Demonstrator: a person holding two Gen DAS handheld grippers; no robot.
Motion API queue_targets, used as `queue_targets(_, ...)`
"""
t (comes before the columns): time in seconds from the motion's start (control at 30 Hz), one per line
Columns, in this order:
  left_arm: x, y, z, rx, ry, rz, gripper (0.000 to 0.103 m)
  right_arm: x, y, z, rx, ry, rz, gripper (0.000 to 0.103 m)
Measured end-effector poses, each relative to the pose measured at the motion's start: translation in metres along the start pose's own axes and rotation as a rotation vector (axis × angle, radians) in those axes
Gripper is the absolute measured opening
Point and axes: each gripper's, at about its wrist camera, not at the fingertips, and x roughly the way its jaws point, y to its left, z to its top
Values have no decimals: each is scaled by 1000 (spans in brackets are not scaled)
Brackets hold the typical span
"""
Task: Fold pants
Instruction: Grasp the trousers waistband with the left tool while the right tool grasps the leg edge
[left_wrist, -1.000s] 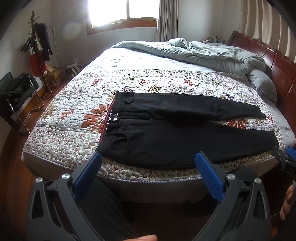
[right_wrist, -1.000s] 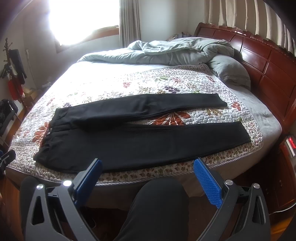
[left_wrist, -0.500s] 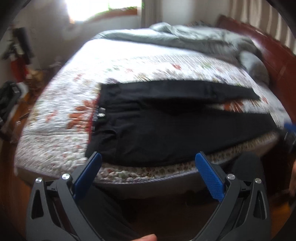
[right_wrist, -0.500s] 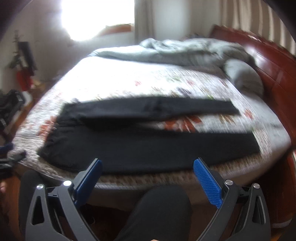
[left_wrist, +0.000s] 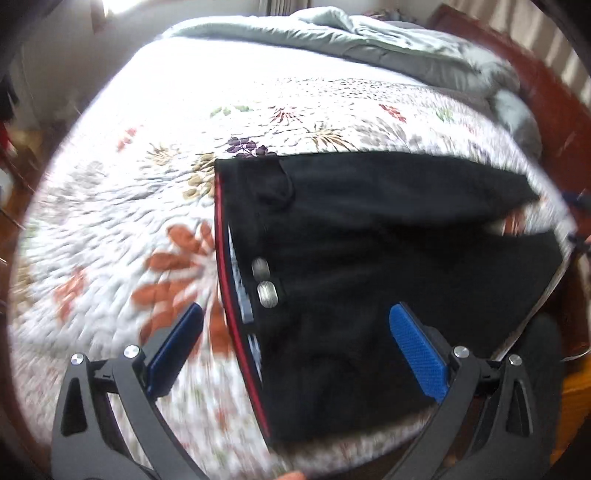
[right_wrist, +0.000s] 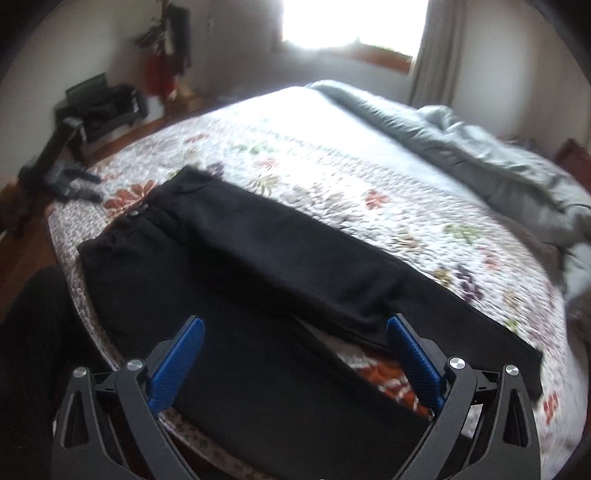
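The pants lie flat on the quilt of the bed, near its front edge, with the two legs spread slightly apart. The waistband, edged in red and closed with two metal buttons, points to the person's left; the cuffs point to the right.

The left gripper hovers over the waistband, jaws apart, holding nothing. The right gripper hovers over the near leg at about mid-length, jaws apart, holding nothing.

Handling, as judged: the fabric looks soft, limp and fairly thick, and light enough for one gripper per end. It will sag and drape between two hold points, not stay flat. The waistband is the stiffest and thickest part and gives the surest hold. The leg is a double layer; a shallow pinch may take the top layer only. Take hold at the outer edge of the waistband and at the edge of the far leg, then carry that leg over onto the near one. The quilt is textured, so dragging may bunch the cloth: lift, do not slide.
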Motion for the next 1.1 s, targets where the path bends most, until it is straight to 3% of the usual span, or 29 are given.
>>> queue_targets(0.1,25,31,44,-34,-2,-130,100,43,-25,35,-15,133,115,99)
queue_targets(0.23,66,55,89,-43,16,-165,100,95,-57,75,-36,269,192,99)
queue_targets(0.37,107,71,118,-60,78,-187,100,139,-87,100,-45,371,198,99)
queue_targets(0.57,162,74,131,-71,200,-208,100,199,-128,109,-36,529,206,99)
queue_targets(0.9,179,79,148,-44,225,-259,99,253,-159,109,-25,650,296,99)
queue_targets(0.97,181,78,151,-36,234,-247,94,259,-163,106,-18,680,330,99)
queue_targets(1.03,182,75,155,-7,235,-197,67,261,-165,103,-20,709,356,99)
queue_targets(1.1,181,81,157,-2,240,-163,49,260,-168,102,-12,713,378,98)
